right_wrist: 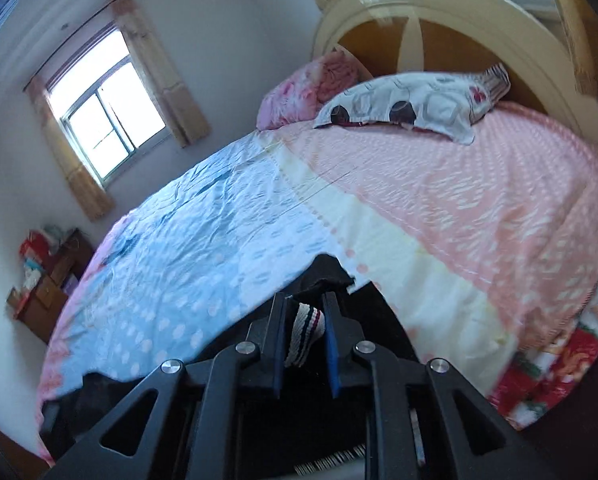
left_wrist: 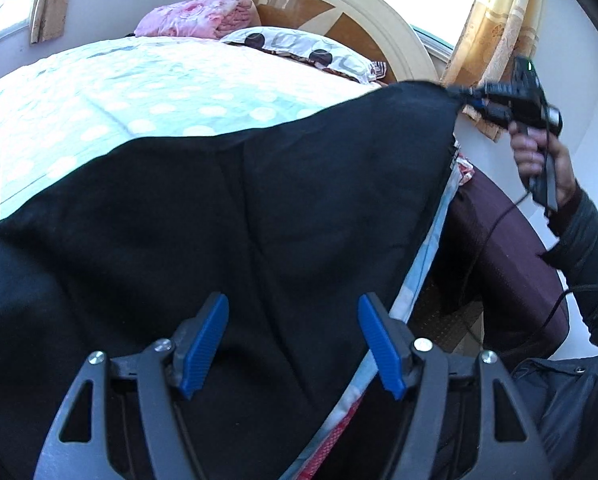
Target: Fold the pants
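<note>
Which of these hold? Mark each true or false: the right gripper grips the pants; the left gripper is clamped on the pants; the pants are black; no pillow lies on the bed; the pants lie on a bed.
1. The right gripper grips the pants. True: its pads pinch a striped band and black cloth.
2. The left gripper is clamped on the pants. False: its jaws stand open above the cloth.
3. The pants are black. True.
4. No pillow lies on the bed. False: a patterned pillow and a pink one lie by the headboard.
5. The pants lie on a bed. True, with one corner lifted by the right gripper.
</note>
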A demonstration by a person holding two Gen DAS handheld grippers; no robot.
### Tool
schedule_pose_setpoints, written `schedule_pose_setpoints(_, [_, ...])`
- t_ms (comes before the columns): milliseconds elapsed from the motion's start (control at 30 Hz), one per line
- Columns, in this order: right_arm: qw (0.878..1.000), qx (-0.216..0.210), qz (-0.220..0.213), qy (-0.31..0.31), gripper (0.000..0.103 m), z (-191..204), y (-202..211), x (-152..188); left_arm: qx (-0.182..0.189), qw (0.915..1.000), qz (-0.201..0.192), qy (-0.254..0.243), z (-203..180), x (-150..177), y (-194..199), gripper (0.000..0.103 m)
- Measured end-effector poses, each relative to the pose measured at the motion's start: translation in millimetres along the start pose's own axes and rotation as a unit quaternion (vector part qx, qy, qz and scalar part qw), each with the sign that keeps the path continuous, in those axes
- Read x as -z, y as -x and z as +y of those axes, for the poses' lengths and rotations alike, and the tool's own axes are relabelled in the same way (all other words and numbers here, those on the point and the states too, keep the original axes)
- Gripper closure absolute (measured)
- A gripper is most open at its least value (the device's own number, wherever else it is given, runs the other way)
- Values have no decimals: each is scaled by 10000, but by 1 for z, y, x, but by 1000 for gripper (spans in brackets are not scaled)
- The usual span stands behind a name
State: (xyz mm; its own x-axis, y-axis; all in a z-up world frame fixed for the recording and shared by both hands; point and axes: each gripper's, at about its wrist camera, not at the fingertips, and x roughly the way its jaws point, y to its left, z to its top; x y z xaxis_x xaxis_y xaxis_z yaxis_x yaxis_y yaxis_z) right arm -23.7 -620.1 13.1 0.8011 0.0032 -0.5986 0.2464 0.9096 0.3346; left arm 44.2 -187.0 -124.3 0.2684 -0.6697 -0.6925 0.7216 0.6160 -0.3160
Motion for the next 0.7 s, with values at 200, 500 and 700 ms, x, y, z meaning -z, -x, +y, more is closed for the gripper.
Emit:
schedule_pose_setpoints(200, [9966,378,453,-581,86,-49,-19,35,68,9999,52,-102,-4,1,-2,32])
schedule_pose_setpoints(500, [9947,523,687,-551,85,-56,-22,42,63,10000,-3,-51,-3,1,2,32])
schedule_pose_setpoints(700, [9888,1283,674,-365,53,-51,-6,39,-560,9975,-284,-322,13,-21,30,30])
